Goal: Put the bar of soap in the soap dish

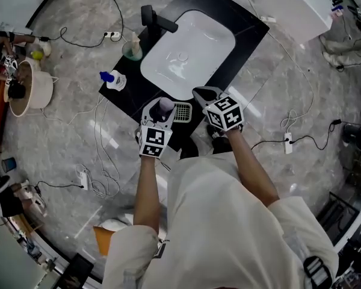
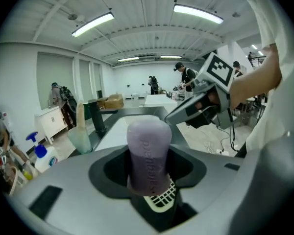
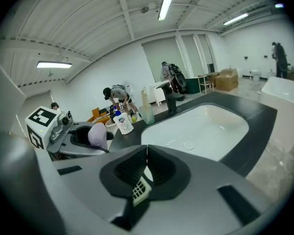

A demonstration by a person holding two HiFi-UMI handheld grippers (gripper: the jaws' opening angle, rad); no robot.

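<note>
I see a white basin (image 1: 186,53) sunk in the black table (image 1: 248,34). Along the table's left edge stand a black faucet (image 1: 156,20), a green dispenser bottle (image 1: 132,48) and a blue-capped bottle (image 1: 113,79).

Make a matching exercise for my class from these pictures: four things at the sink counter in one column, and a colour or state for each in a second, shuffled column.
Column A
1. bar of soap
2. right gripper
3. soap dish
4. sink

Column B
a. white grid, lying on the counter beside the left gripper
b. shut, nothing between the jaws
c. purple, held upright between jaws
d. white, set in the black counter

Pairs: 1-c, 2-b, 3-a, 4-d
</note>
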